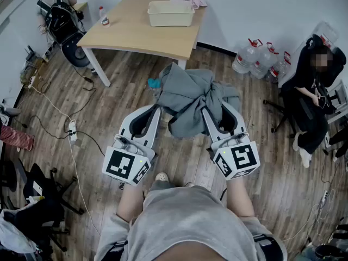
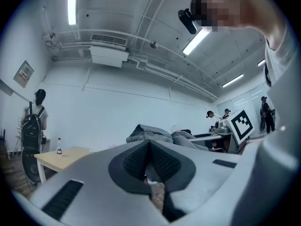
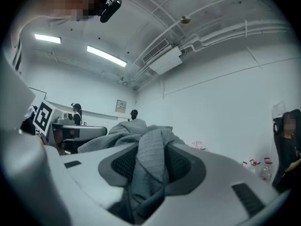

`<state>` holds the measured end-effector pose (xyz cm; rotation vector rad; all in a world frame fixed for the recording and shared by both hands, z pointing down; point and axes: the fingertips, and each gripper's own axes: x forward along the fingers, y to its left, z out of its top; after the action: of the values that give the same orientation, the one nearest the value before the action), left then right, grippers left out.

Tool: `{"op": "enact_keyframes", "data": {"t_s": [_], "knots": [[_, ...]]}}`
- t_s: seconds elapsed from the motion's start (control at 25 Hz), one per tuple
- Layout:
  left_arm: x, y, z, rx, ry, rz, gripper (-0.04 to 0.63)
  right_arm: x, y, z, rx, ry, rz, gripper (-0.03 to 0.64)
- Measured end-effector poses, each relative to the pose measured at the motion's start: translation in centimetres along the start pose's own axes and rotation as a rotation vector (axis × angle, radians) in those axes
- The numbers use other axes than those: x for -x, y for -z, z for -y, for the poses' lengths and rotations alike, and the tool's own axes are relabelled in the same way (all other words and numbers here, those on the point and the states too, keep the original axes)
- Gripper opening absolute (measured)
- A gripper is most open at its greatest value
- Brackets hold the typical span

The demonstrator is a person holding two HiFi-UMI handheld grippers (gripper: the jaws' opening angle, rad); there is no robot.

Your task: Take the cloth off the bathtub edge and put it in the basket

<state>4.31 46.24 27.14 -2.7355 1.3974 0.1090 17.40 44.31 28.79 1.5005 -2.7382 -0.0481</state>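
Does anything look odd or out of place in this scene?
Yes: the grey cloth hangs bunched above the floor, clamped in the right gripper, not yet in the basket on the table. Nothing looks spilled.

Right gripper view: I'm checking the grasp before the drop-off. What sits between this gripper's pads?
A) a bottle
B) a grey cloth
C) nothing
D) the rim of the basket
B: the grey cloth is bunched between the pads of the right gripper, which are closed on it, and it spills out past them.
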Motion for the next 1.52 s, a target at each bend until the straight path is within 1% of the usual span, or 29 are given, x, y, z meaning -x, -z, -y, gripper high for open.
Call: {"op": "enact_keyframes", "data": {"t_s": [0.4, 0.6, 1.0, 1.2, 1.36, 1.52], "knots": [[-0.1, 0.1, -0.9, -0.003, 0.000, 0.005, -0.003, -0.5, 0.2, -0.1, -0.012, 0.020, 0.007, 0.163], [0.2, 0.1, -2.6, -0.001, 0.009, 0.007, -0.002, -1.9, 0.0, -1.4, 0.001, 0.014, 0.005, 0.163], [1.1, 0.4, -6.5, 0.003, 0.043, 0.014, -0.003, -4.7, 0.5, -3.5, -0.008, 0.054, 0.011, 0.163], [-0.6, 0.5, -7.8, 0.006, 0.051, 0.002, -0.003, -5.7, 0.0, -1.9, -0.033, 0.070, 0.025, 0.164], [-0.4, 1.4, -8.9, 0.009, 0.061, 0.001, -0.003, -6.5, 1.0, -2.5, -0.025, 0.085, 0.014, 0.164], [-3.0, 2.0, -9.3, 0.002, 0.063, -0.010, -0.002, -8.1, 1.5, -0.2, -0.043, 0.087, 0.018, 0.164]]}}
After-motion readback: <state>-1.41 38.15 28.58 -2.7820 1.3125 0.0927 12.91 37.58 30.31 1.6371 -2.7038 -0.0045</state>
